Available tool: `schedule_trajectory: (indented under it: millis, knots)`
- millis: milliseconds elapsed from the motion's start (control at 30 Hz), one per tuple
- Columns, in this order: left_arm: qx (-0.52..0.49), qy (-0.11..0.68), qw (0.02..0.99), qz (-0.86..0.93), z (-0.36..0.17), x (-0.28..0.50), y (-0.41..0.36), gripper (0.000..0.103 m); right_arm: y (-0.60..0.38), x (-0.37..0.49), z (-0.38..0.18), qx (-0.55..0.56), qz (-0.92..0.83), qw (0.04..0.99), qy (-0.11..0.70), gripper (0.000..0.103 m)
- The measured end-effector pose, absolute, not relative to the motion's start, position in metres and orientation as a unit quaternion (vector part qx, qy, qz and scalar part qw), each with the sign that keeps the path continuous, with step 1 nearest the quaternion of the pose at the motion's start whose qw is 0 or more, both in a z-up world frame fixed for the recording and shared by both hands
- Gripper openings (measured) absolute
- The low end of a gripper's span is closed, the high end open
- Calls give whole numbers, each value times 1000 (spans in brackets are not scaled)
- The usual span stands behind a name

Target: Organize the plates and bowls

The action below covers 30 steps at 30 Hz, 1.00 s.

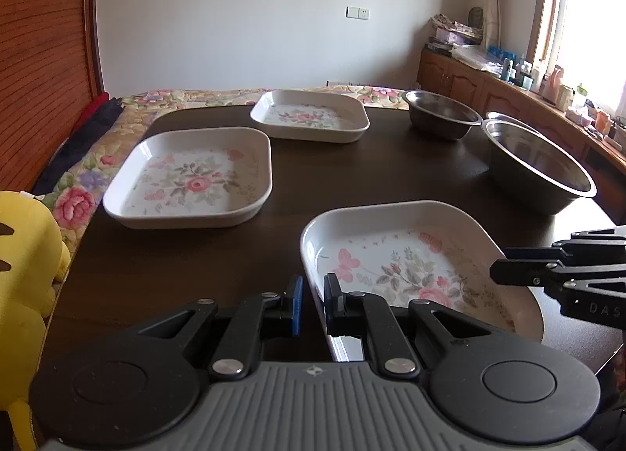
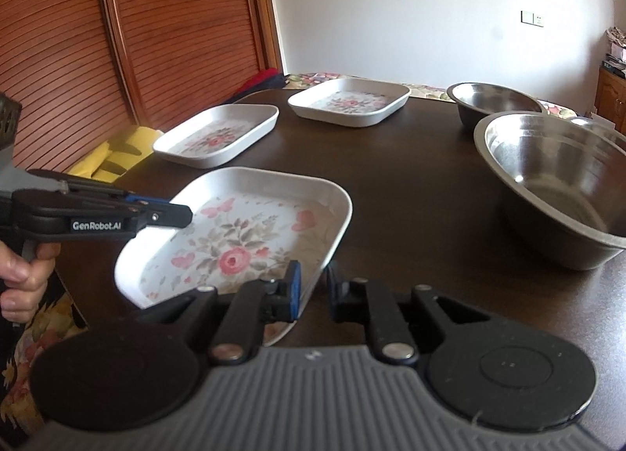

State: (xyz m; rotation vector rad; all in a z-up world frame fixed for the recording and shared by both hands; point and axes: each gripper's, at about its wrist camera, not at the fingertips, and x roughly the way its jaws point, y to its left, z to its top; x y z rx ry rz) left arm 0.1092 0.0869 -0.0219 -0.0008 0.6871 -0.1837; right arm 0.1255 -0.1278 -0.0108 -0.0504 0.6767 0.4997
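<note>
near plate (image 1: pixel 414 255): lies at the front of the table (image 1: pixel 187 263), its edges caught on both sides.
left tongs (image 1: pixel 313 304): pinching the plate's left rim.
right tongs (image 2: pixel 313 290): pinching its right rim.
other plates: middle plate (image 1: pixel 191 181) sits ahead and to the left, far plate (image 1: pixel 309 116) beyond it.
bowls: big bowl (image 2: pixel 555 181) and small bowl (image 2: pixel 493 102) stand to the right.
judgement: a lift would carry the plate forward-left; both hands equally near.
</note>
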Motion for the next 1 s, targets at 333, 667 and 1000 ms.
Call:
schedule_trajectory:
  millis: [333, 667, 1000]
  knots:
    - [6, 314, 946, -82, -4, 111, 89, 51, -134, 127, 8, -32, 234, 922, 307, 16]
    - [15, 294, 954, -54, 6, 125, 98, 103, -129, 146, 28, -25, 233, 933, 272, 32]
    - [20, 291, 955, -48, 11, 139, 110, 103, -110, 173, 33, -21, 236, 934, 267, 66]
